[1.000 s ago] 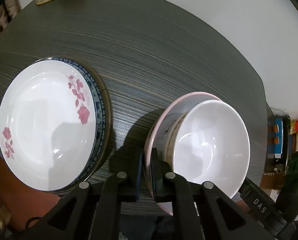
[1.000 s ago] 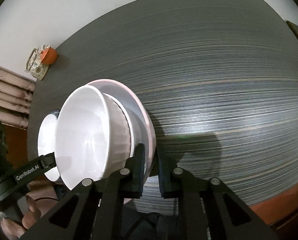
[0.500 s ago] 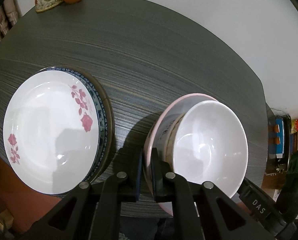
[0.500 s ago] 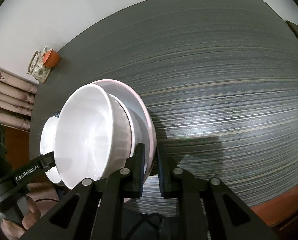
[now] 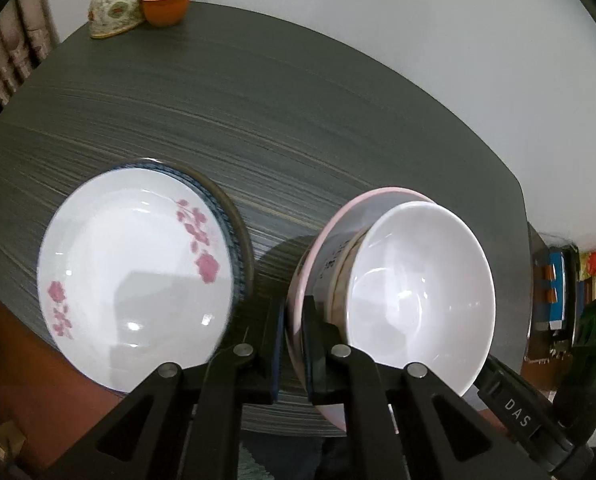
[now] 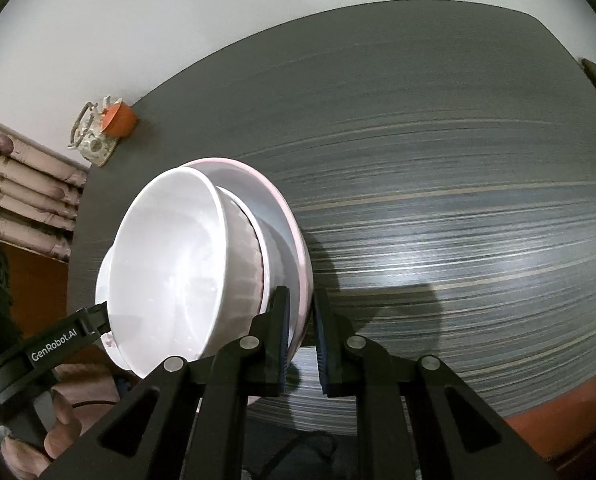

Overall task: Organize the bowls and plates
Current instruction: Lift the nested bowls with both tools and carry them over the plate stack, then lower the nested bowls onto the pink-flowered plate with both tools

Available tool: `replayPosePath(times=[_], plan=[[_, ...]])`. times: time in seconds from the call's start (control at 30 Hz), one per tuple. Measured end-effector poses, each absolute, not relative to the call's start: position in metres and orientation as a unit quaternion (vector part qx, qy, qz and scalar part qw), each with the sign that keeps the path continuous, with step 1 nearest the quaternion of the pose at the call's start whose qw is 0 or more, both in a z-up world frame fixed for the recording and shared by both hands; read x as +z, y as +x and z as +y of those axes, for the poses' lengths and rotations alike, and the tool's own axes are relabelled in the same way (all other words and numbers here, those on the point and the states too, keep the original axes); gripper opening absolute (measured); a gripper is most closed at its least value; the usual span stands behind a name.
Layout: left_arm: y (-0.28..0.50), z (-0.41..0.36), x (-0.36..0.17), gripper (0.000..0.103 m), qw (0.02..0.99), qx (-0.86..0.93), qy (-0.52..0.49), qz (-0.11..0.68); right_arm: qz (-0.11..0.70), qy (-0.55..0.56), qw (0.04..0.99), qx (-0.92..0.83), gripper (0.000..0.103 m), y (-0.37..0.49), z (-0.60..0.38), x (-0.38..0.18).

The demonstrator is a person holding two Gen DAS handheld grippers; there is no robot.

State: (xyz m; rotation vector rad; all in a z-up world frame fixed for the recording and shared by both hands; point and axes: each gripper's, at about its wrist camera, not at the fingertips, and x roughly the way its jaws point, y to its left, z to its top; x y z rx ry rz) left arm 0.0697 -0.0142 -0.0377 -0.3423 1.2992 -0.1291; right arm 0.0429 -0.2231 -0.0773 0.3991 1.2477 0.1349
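A pink-rimmed plate [image 5: 325, 224] carries a ribbed bowl with a plain white bowl [image 5: 417, 292] nested on top. The stack hangs tilted over the dark table [image 5: 298, 100] and casts a shadow on it. My left gripper [image 5: 294, 320] is shut on the plate's left rim. In the right wrist view, my right gripper [image 6: 299, 320] is shut on the opposite rim of the same pink plate [image 6: 286, 232], beside the white bowl [image 6: 166, 272]. To the left, a white plate with pink flowers [image 5: 138, 272] lies on a blue-rimmed plate near the table's front edge.
A flowered teapot [image 5: 114, 4] and an orange cup [image 5: 166, 4] stand at the table's far left corner. A person's hand [image 6: 58, 420] holds the left gripper's body low on the left. The wide grey tabletop [image 6: 457, 160] stretches right of the stack.
The left wrist view has risen and tipped up: the teapot has come further into view and the flowered plates have slid right. Both grippers keep their hold on the pink plate.
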Motion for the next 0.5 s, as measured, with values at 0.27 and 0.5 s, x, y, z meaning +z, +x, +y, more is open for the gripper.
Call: replayPosePath(times=[0.27, 0.5], plan=[[0.062, 0.024, -0.022, 0.006, 0.792, -0.031, -0.178, 0.583, 0.574, 0.165, 0.797, 0.090, 0.014, 0.049, -0.192, -0.059], [0.055, 0.073, -0.012, 0.006, 0.800, 0.002, -0.197, 0.566, 0.571, 0.142, 0.799, 0.123, 0.014, 0.059, -0.148, -0.043]])
